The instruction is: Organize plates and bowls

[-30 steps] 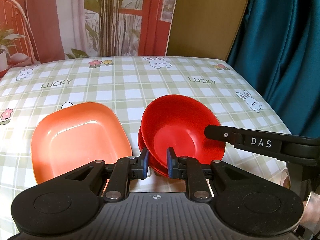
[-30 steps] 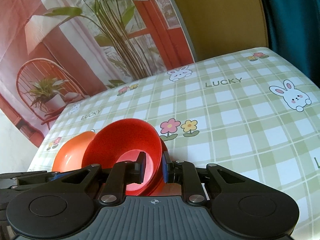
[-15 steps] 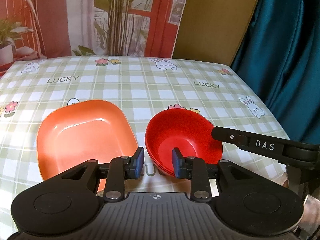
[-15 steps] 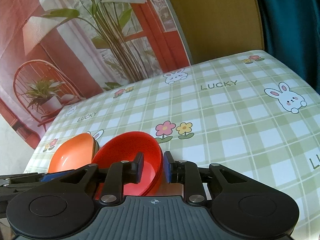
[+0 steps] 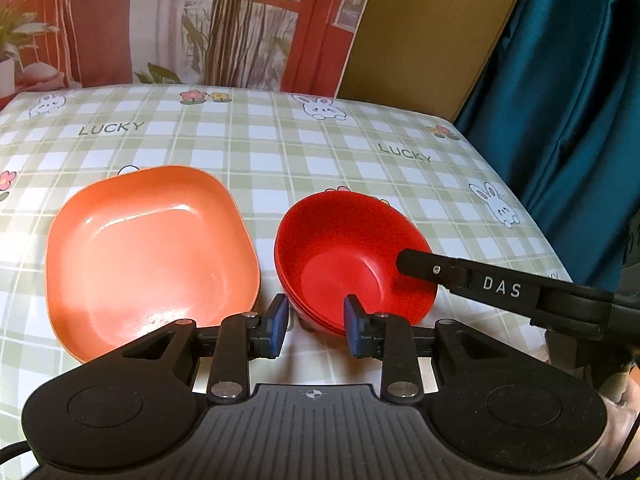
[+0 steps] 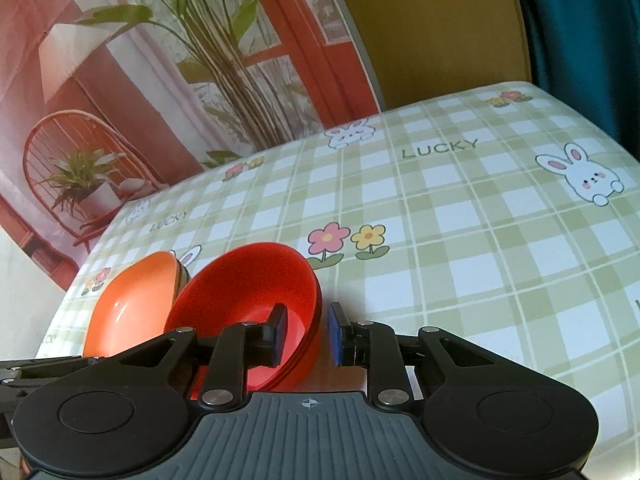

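- Now the table point(image 5: 280, 148), in its checked cloth, bears everything; earlier the top red bowl was tilted up off its stack.
- Left of the left tongs point(image 5: 312, 322) and a little ahead lies the orange plate point(image 5: 148, 248), flat and seemingly unmoved.
- Straight ahead of both tongs sits the stack of red bowls point(image 5: 352, 264), nested and level, just beside the plate; judging by this, the bowl stacking step looks finished.
- The left tongs have spread apart compared with a second ago; the bowls' near rim lies between the pads, which do not press it.
- The right tongs point(image 6: 306, 332) straddle the bowls' rim; their pads stand slightly apart, gripping nothing, a touch wider than before.
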`<action>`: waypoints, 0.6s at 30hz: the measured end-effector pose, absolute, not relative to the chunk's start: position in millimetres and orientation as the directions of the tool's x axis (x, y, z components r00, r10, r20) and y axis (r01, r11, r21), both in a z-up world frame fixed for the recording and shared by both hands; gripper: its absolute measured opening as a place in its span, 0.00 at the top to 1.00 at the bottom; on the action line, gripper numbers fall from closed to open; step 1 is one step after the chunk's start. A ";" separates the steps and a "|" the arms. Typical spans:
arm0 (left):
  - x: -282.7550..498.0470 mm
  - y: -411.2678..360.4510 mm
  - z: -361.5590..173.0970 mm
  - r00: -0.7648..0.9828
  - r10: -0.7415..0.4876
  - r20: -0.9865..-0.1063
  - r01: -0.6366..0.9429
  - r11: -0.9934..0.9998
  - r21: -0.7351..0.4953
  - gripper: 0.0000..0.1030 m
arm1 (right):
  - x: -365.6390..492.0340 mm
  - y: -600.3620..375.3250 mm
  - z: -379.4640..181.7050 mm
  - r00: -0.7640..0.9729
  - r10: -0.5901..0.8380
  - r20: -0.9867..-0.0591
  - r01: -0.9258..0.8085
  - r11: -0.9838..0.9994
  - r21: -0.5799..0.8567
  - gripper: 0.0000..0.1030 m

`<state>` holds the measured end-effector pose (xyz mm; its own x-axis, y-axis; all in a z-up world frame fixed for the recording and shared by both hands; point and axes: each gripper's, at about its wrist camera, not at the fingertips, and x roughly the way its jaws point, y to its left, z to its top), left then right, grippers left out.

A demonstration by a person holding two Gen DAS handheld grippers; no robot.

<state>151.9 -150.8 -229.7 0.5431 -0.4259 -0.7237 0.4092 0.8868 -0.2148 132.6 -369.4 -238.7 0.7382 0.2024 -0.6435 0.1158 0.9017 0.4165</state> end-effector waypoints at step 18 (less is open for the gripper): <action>159.5 -152.5 -240.1 0.533 -0.443 -0.720 0.396 0.883 -0.250 0.70 | 139.8 -365.9 -247.1 0.723 0.225 -0.653 0.106 0.898 0.427 0.82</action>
<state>159.5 -152.5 -240.1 0.5334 -0.4433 -0.7204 0.3964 0.8834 -0.2501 139.8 -365.9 -247.1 0.7233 0.2252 -0.6528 0.1056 0.8981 0.4268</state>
